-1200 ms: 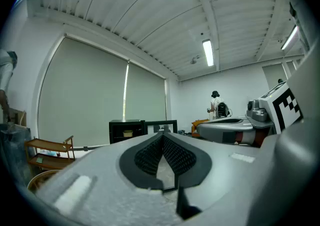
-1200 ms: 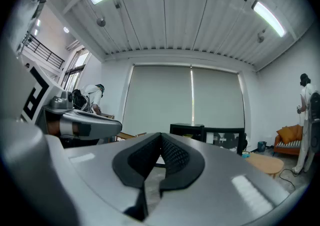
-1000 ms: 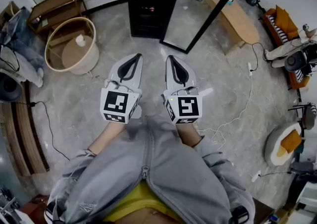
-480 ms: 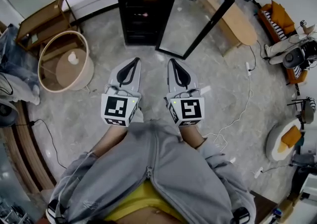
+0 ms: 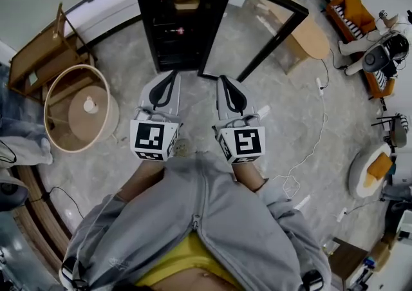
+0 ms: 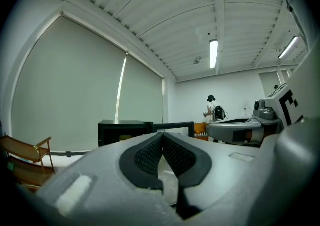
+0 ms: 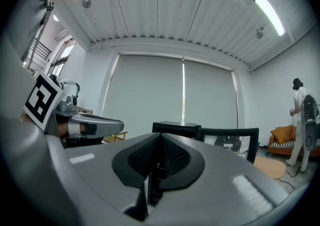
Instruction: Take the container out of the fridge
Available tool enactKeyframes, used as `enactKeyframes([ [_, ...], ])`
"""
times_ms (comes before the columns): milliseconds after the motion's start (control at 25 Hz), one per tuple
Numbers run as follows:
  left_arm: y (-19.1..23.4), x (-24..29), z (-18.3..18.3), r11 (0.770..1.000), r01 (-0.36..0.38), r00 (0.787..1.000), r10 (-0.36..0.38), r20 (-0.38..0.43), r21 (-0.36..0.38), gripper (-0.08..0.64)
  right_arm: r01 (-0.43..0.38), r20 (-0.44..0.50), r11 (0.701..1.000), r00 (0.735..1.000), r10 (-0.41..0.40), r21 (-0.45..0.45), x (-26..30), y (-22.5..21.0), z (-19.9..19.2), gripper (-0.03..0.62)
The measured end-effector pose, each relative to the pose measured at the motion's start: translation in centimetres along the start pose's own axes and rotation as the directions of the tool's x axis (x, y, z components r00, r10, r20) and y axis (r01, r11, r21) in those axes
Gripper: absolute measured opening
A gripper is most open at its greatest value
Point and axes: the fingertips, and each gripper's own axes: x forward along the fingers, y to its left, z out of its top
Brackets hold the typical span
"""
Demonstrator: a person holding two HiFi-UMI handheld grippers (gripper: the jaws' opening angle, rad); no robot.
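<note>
Black fridge (image 5: pixel 168 32) with its door open; container (image 5: pixel 187 4) not yet taken from its shelf; left gripper (image 5: pixel 172 75) and right gripper (image 5: pixel 223 79) closed, empty, near it.

The fridge (image 5: pixel 168 38) stands on the floor (image 5: pixel 129 154) ahead of the person, its door (image 5: pixel 252 29) swung open to the right. Inside, a container (image 5: pixel 187 3) sits on an upper shelf. The left gripper (image 5: pixel 172 75) and right gripper (image 5: pixel 222 80) lie side by side just before the fridge. A round basket (image 5: pixel 58 90) stands at the left, with a wooden rack (image 5: pixel 35 58) behind it. An oval table (image 5: pixel 310 33) stands beyond the door.
</note>
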Motion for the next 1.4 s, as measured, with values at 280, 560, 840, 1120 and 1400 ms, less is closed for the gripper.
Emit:
enactKeyframes([
  [280,3.1,3.3,-1.3,0.999,0.026,1.000,-0.027,-0.010,-0.030,0.005,0.035,-0.023,0.999,0.999,-0.034,0.014,3.9,-0.8,-1.2,0.000],
  [560,5.0,5.8,-2.2,0.999,0.029,0.999,-0.030,-0.028,-0.045,0.005,0.029,-0.035,0.999,0.999,-0.028,0.030,7.2,-1.5,-2.1,0.000],
  [840,7.4,9.3,-2.6,0.999,-0.001,0.999,-0.001,-0.033,-0.049,0.005,-0.012,-0.018,1.000,1.000,0.013,0.025,12.6,-3.1,-1.9,0.000],
  [1120,10.1,15.1,-3.0,0.998,-0.033,0.999,0.032,-0.025,-0.052,0.005,-0.067,-0.017,0.998,0.998,0.067,0.015,19.3,-6.0,-2.8,0.000],
  [1400,11.9,23.1,-2.9,0.995,-0.089,0.996,0.088,-0.019,-0.049,0.005,-0.123,-0.012,0.992,0.992,0.123,-0.006,26.4,-11.7,-3.3,0.000],
])
